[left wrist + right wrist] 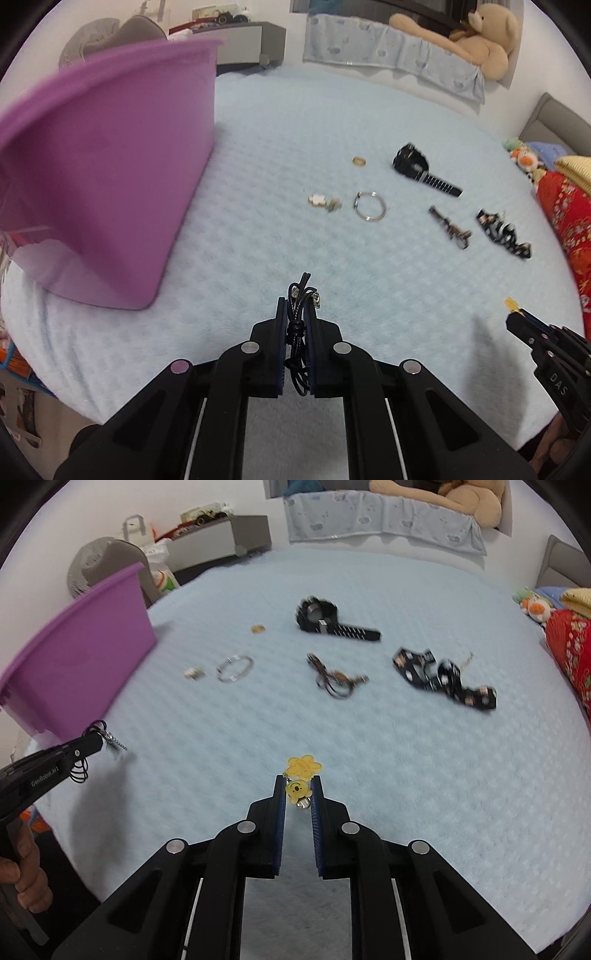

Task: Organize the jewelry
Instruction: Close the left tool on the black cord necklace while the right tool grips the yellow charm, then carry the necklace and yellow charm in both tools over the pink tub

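Left wrist: left claw (298,314) is clenching a black cord (298,325) with a small metal clasp, hovering over the bed (258,155). Purple bin (110,166) is sitting close on the left. Gold ring (359,161), hoop (370,205), white charm (317,199), watch (424,171), brown cord (450,227) and patterned strap (504,232) are lying on the blanket ahead. Right claw (515,310) is showing at the right edge.

Right wrist: right claw (298,794) is gripping a yellow bear charm (297,789), its flower piece (303,766) sticking out past the tips. Left claw (96,740) is holding its cord just beside the bin (85,653). Watch (332,622), strap (443,677), brown cord (334,679), hoop (235,667) are lying spread apart on the bed (406,757).
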A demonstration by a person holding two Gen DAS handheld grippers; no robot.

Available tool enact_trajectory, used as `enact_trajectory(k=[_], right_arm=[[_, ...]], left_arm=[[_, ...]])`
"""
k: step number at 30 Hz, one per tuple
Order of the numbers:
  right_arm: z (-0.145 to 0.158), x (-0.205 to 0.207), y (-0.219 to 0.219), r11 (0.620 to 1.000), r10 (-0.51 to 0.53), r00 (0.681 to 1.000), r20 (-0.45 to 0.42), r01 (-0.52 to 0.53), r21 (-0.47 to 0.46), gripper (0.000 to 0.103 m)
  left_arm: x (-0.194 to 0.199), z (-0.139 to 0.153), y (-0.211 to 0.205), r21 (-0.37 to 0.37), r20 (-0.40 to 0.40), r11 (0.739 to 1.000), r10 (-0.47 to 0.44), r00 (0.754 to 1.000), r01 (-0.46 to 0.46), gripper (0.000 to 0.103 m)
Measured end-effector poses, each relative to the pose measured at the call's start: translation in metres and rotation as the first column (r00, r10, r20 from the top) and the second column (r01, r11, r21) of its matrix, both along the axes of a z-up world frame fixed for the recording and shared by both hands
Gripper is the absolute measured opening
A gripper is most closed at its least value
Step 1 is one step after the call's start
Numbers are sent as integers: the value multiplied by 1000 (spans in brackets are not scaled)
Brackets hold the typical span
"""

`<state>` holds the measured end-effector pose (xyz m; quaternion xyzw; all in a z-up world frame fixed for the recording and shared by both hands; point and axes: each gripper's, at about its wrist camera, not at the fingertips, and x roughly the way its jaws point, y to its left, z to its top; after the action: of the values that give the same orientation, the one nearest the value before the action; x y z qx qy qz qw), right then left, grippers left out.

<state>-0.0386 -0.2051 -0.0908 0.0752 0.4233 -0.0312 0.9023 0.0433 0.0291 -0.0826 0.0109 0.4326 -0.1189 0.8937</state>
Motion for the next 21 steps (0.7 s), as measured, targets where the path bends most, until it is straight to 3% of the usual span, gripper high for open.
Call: enact_trajectory(k=[12, 21], right_arm=[[92, 25, 50, 987, 152, 981, 124, -157, 35, 13], [173, 84, 128, 935, 329, 910, 251, -351, 46, 13]], left_arm=[[-7, 111, 39, -92, 137, 995, 54, 989, -41, 9], [19, 180, 96, -108, 228, 980, 187, 956, -166, 9]])
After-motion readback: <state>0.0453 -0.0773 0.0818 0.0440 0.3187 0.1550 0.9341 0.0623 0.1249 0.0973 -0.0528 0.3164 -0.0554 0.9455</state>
